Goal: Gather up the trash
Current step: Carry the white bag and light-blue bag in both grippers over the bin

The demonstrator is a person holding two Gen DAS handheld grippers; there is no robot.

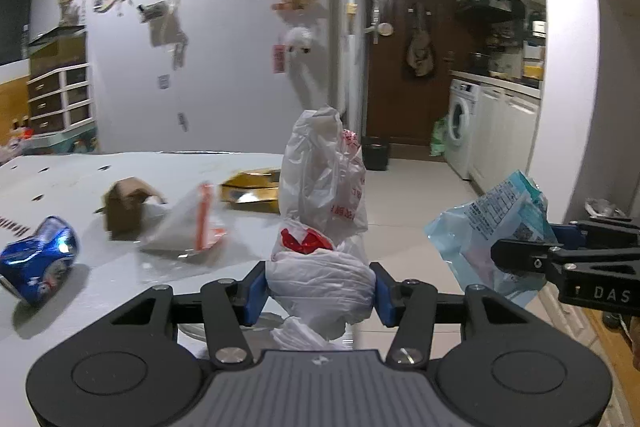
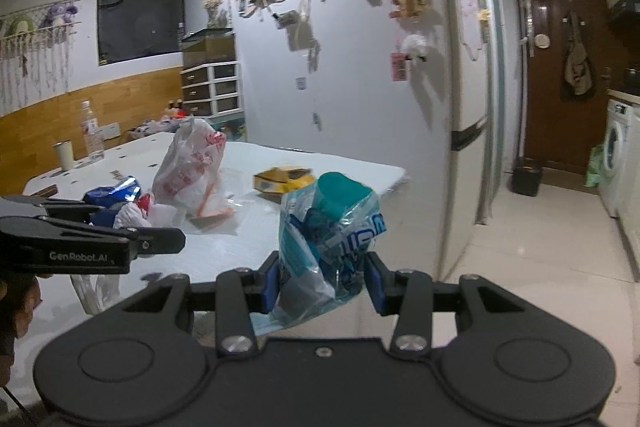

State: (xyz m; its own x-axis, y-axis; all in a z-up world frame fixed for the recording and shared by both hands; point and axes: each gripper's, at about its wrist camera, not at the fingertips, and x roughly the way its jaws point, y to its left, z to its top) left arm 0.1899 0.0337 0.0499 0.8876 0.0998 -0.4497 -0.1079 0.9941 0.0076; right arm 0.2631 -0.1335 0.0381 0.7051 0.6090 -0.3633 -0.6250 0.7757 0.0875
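The left tool (image 1: pixel 320 291) is clamped on a bunched white bag (image 1: pixel 320 195), its blue pads (image 1: pixel 256 293) pressing the gathered neck from both sides while the rest of the bag stands up loosely above the fingers, red print showing on its folds. The right tool (image 2: pixel 322 281) grips a crumpled blue wrapper (image 2: pixel 328 239) between its own blue pads, the wrapper sticking up and leaning a little to the left. From the left wrist the same wrapper (image 1: pixel 496 231) shows to the right of the bag, held out past the bench edge over the floor (image 1: pixel 408 187), with the right tool (image 1: pixel 560 259) reaching in from the right. From the right wrist the left tool (image 2: pixel 132 243) comes in from the left over the bench (image 2: pixel 280 223), the bag (image 2: pixel 188 163) rising behind it. On the bench lie a crushed blue can (image 1: pixel 38 259) at the left, a torn brown carton (image 1: pixel 126 205) near it, a clear packet (image 1: pixel 188 227) with an orange strip just beside the carton, and a flat yellow box (image 1: pixel 252 191) farther back near the bag. A clear bottle (image 2: pixel 92 131) and a pale cup (image 2: pixel 64 155) stand at the far corner of the bench. A dark bin (image 2: pixel 527 179) sits on the floor by the brown door (image 2: pixel 560 87).
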